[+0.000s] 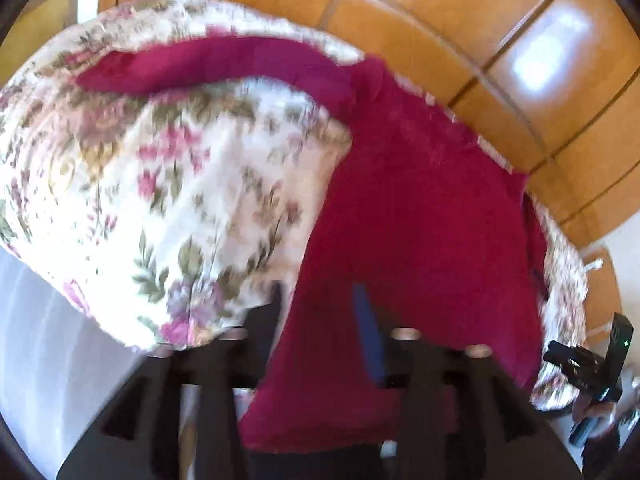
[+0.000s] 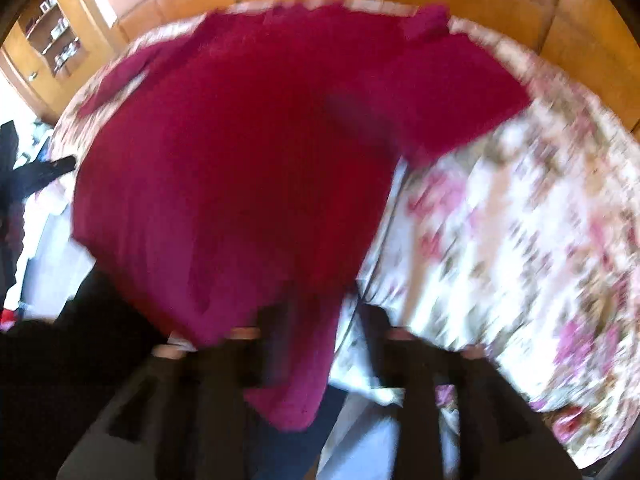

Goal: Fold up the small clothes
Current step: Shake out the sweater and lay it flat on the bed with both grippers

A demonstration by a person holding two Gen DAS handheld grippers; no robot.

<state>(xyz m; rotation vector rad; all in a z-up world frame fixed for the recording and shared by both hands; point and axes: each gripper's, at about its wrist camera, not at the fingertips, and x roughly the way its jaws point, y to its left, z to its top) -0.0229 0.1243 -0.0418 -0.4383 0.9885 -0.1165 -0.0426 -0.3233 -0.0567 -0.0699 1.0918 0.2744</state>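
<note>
A dark red long-sleeved garment (image 1: 420,208) lies spread on a floral bedspread (image 1: 168,184), one sleeve stretched to the far left. In the left wrist view my left gripper (image 1: 320,308) has its fingers apart, with the garment's near hem hanging between them. In the right wrist view the garment (image 2: 240,152) fills the middle, a sleeve reaching right. My right gripper (image 2: 320,320) also has its fingers apart with a fold of red cloth draped between them. Both views are blurred, so I cannot tell whether either gripper pinches the cloth.
The bed's far edge meets an orange tiled floor (image 1: 500,32). My other gripper (image 1: 592,364) shows at the right edge of the left wrist view. A wooden shelf cabinet (image 2: 44,36) stands at the far left. White sheet (image 1: 40,340) hangs at the near side.
</note>
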